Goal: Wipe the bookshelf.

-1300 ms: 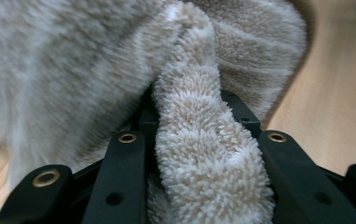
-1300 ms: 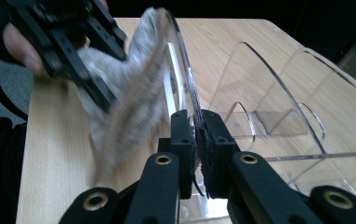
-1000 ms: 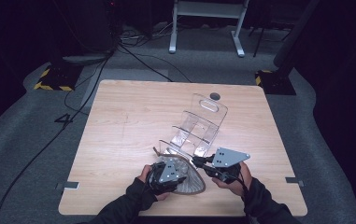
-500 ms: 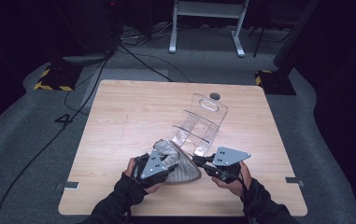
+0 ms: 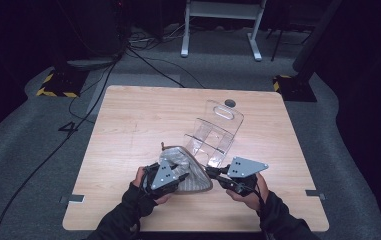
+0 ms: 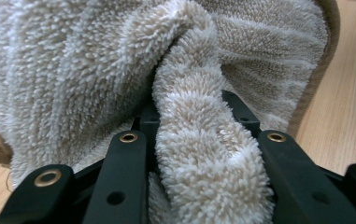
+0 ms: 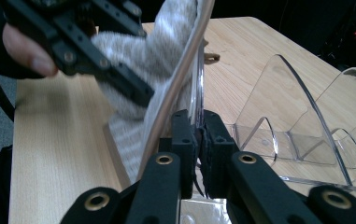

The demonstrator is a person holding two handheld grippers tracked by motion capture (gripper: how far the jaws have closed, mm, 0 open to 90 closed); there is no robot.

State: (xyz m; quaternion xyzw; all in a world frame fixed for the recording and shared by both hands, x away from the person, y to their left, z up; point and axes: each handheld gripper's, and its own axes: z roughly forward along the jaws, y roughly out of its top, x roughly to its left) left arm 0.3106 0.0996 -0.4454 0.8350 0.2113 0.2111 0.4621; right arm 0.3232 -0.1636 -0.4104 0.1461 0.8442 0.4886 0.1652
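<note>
Your left hand-held gripper (image 5: 178, 177), low and left of centre in the high view, has its jaws clamped on a thick fold of the beige towel (image 5: 190, 172); the left gripper view shows the pile bunched between them. The towel lies on the bench (image 5: 128, 125), draped against the near end of the clear plastic rack (image 5: 213, 135), whose long axis runs up and right. Your right hand-held gripper (image 5: 217, 173), just right of the towel, is pinched tight on that rack's near panel, steadying it.
</note>
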